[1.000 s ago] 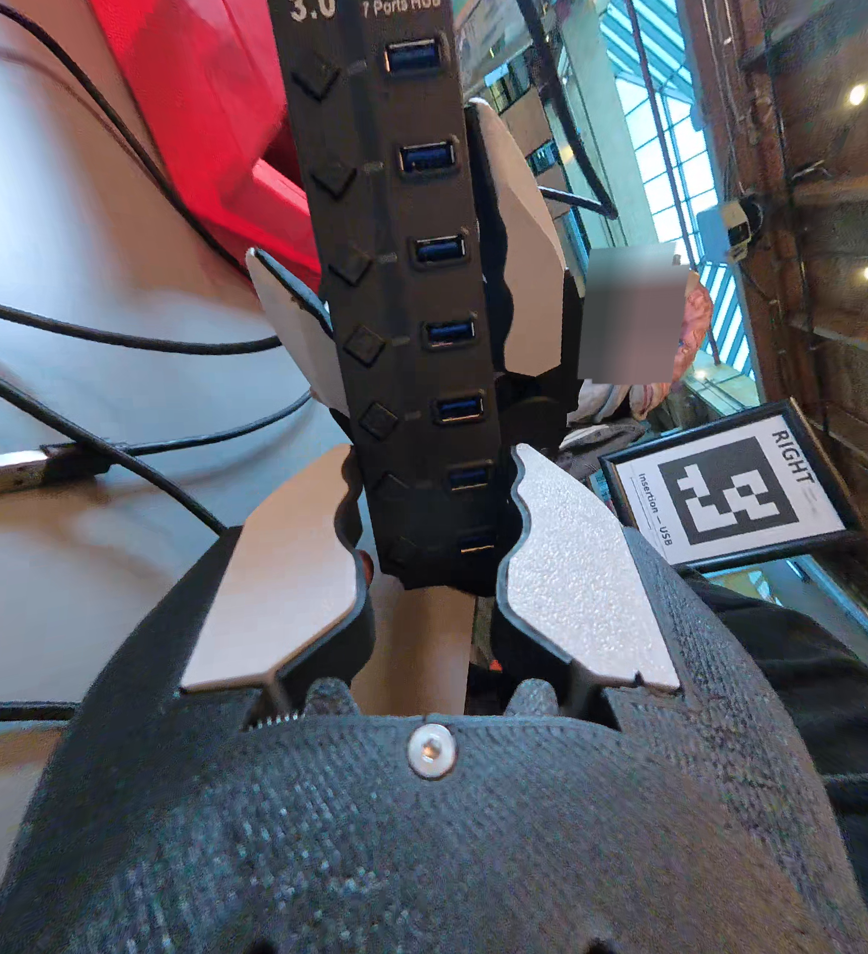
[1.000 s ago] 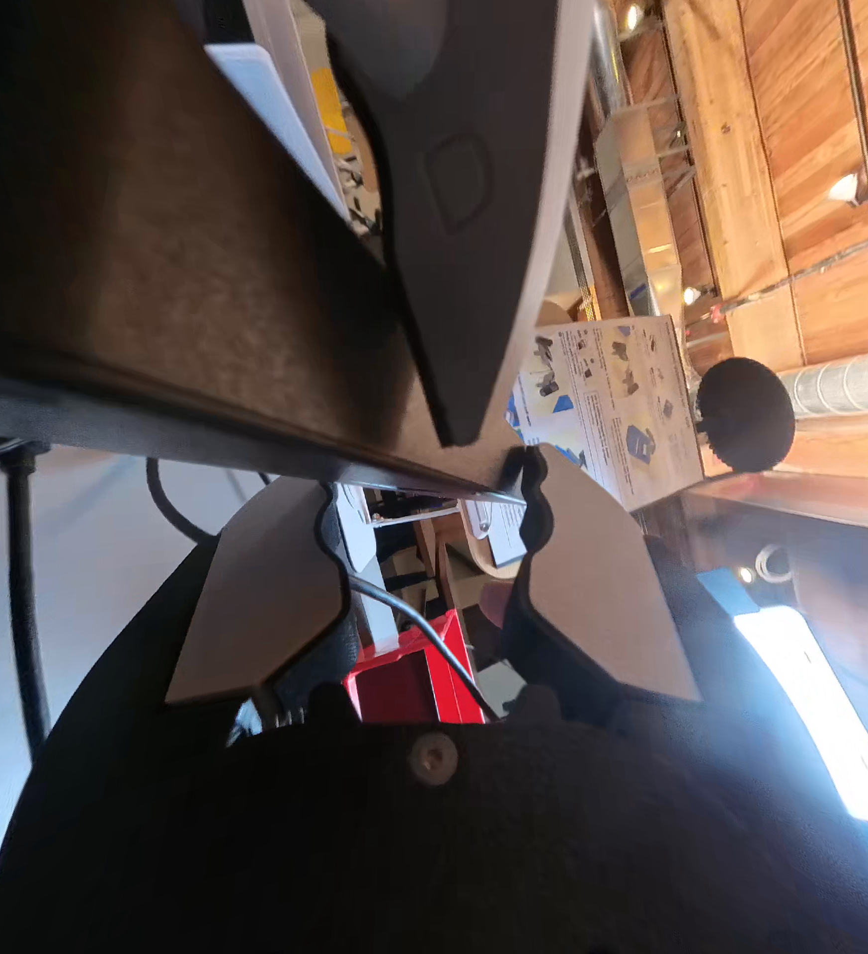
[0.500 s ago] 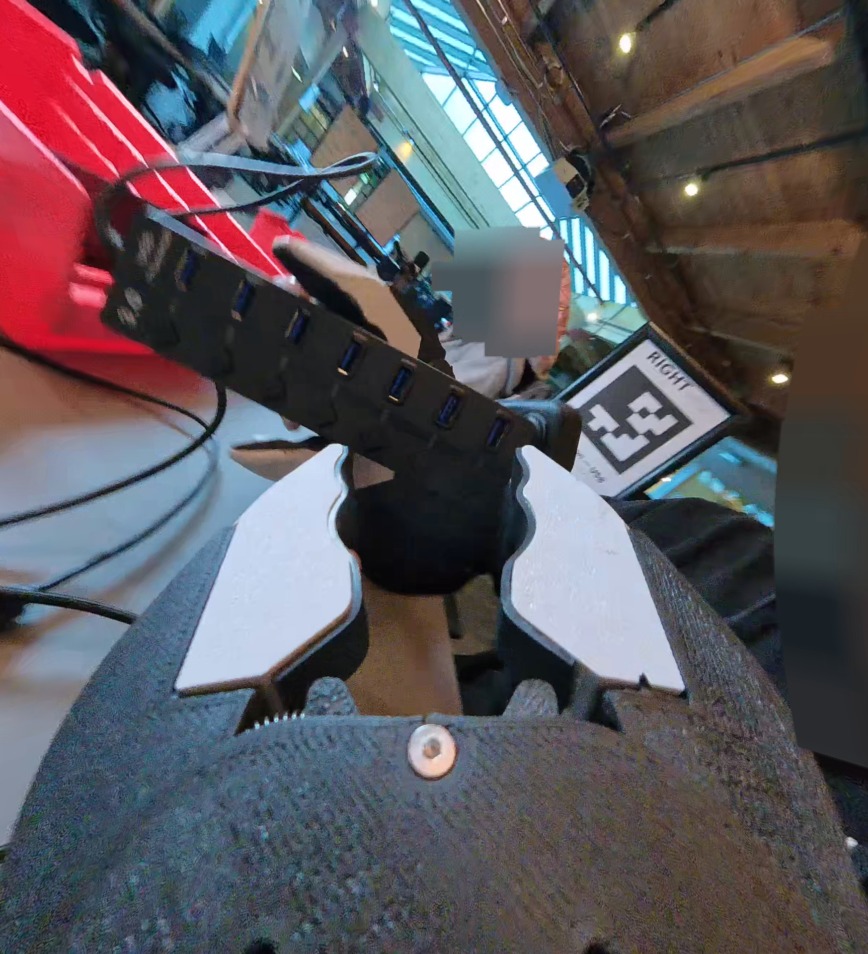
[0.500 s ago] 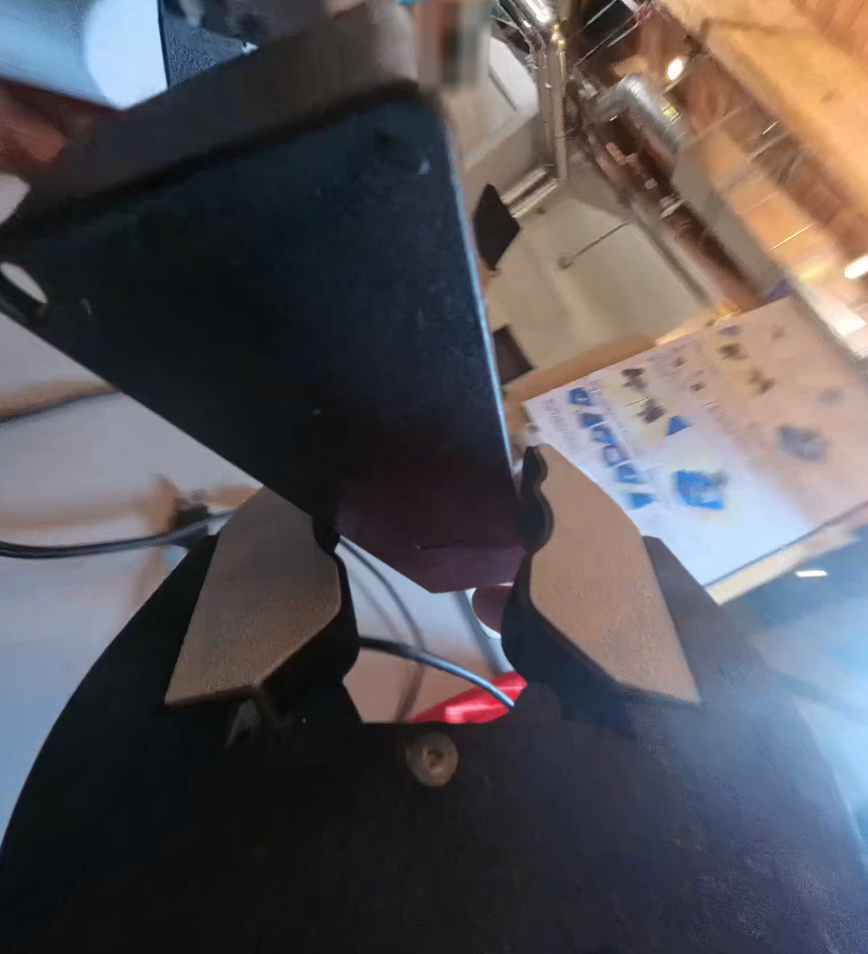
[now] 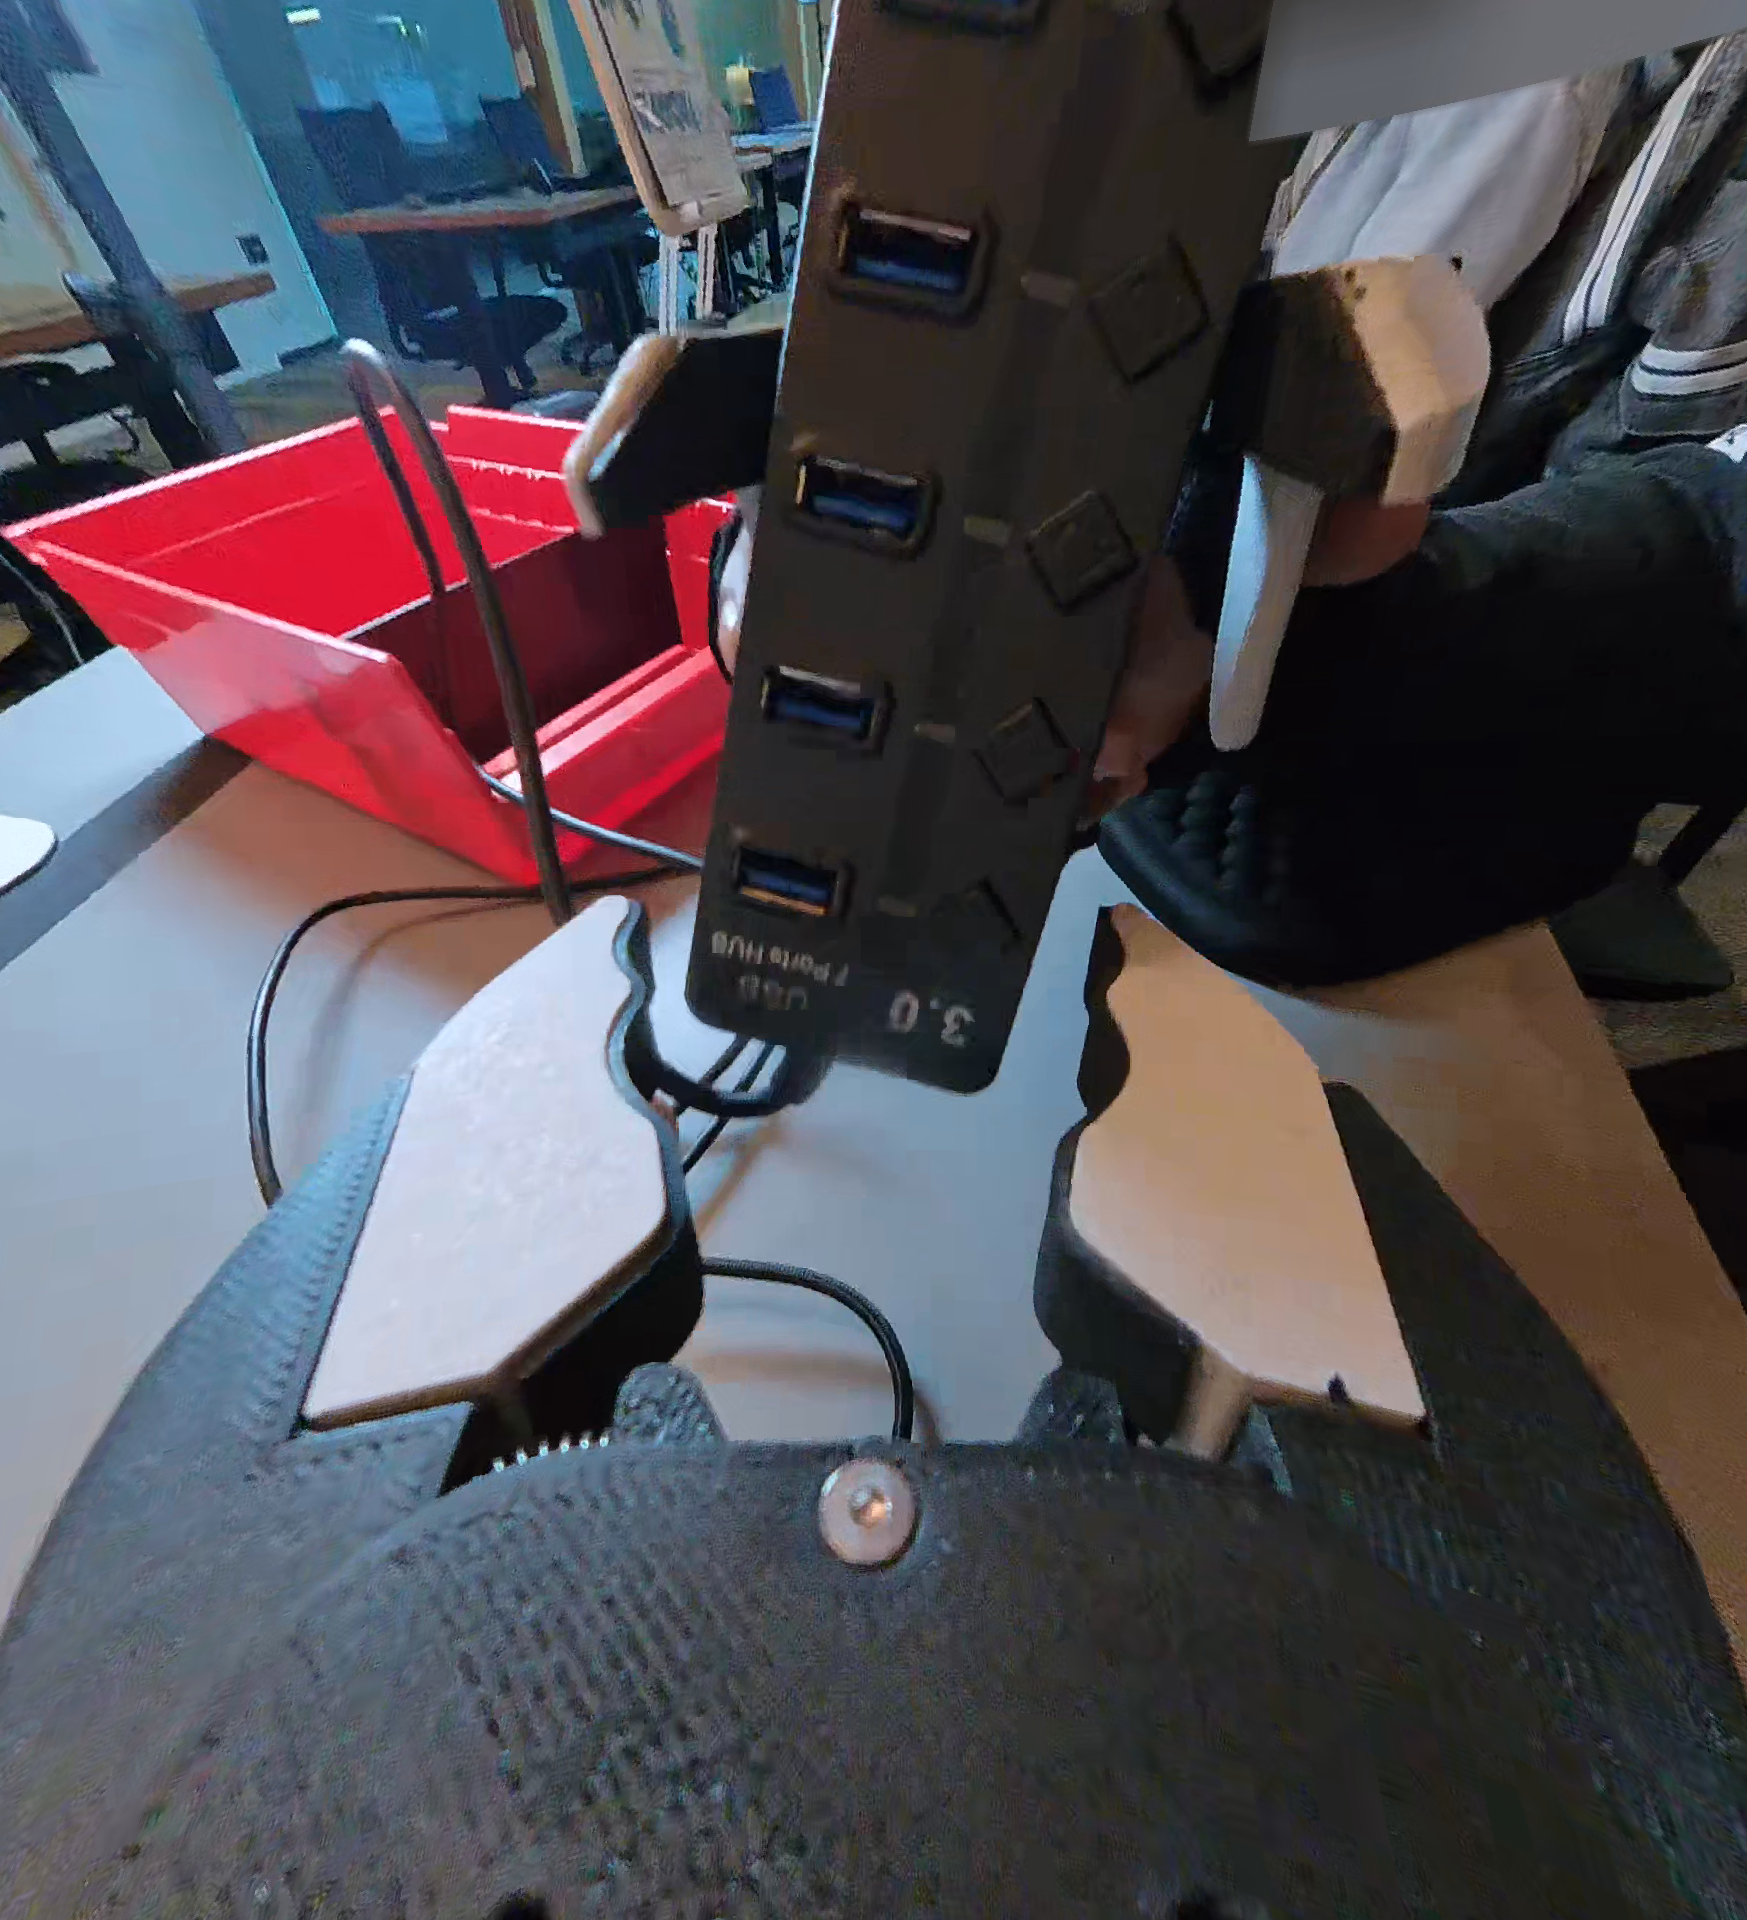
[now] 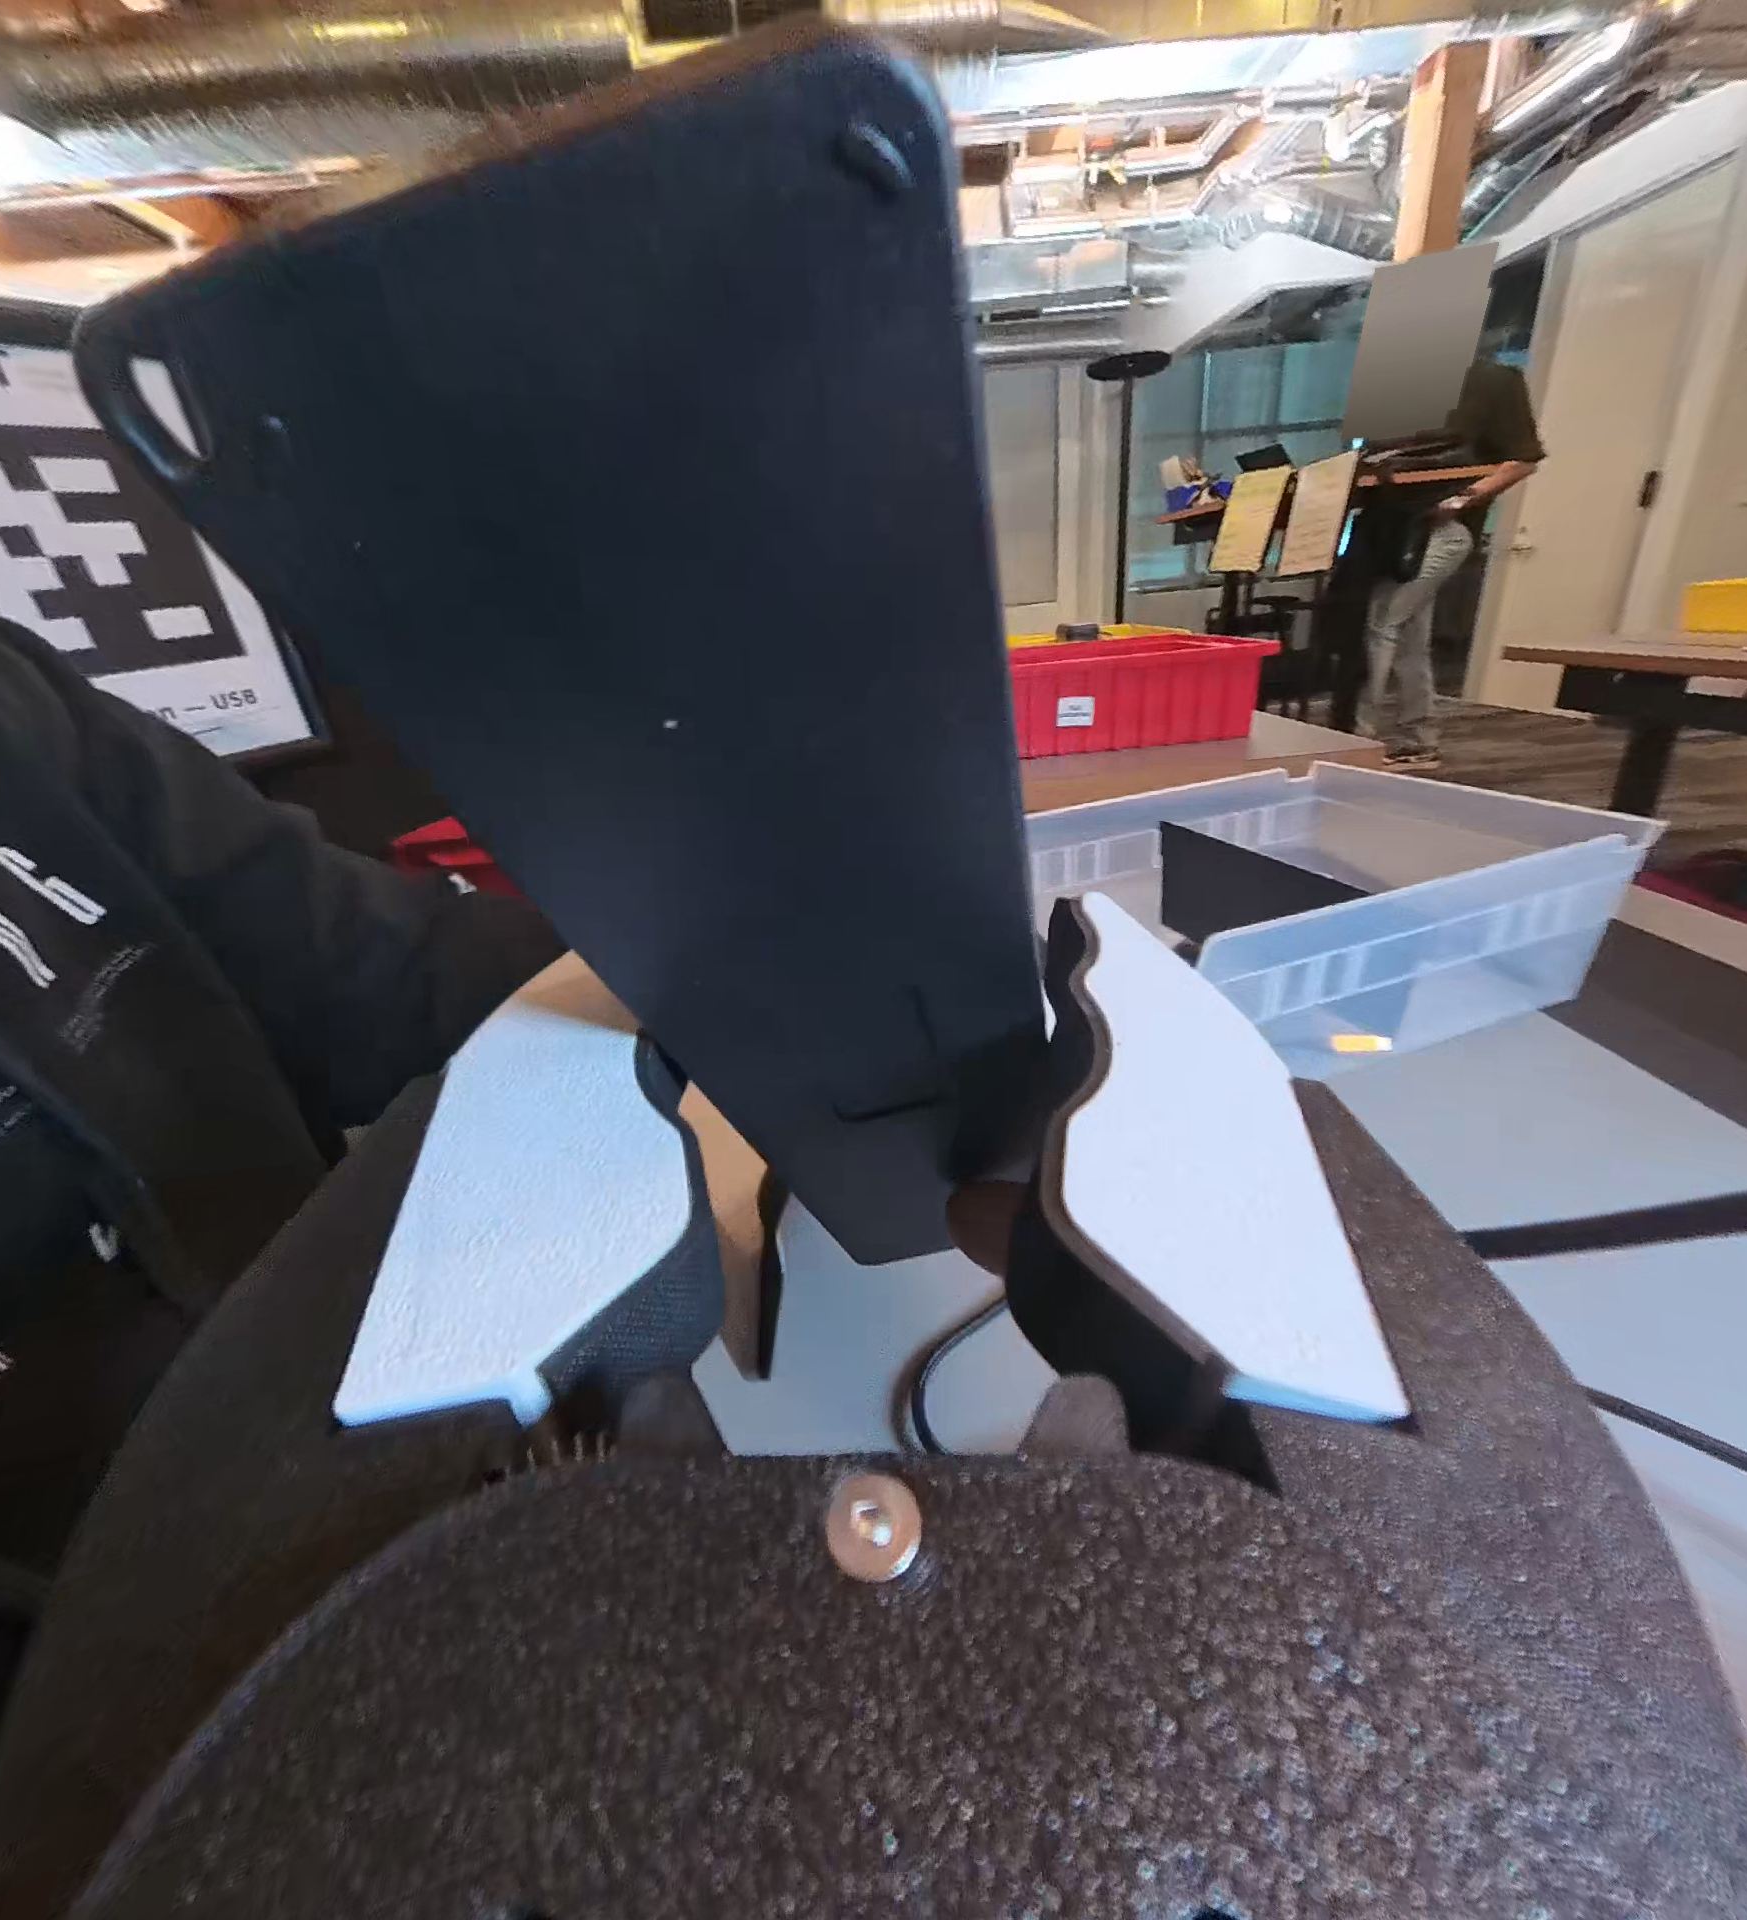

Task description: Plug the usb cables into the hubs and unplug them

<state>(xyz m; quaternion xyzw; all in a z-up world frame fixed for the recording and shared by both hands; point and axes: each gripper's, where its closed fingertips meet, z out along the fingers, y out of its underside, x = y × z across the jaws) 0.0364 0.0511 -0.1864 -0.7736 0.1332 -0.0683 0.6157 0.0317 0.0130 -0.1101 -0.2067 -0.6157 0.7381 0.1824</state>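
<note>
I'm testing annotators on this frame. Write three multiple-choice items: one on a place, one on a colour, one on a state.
1. In the left wrist view, where is the red bin relative to the USB hub?
A. On the table, behind and left of it
B. On the floor
C. Stacked on the hub

2. What colour are the insides of the hub's ports?
A. Yellow
B. Blue
C. White

3. What state is the left gripper in?
A. Shut on a cable
B. Shut on the hub
C. Open

Answers:
1 A: the bin stands on the table, left of the hub.
2 B: each visible port shows blue inside.
3 C: its fingers stand wide apart, and the hub's end is narrower than the gap.
</note>
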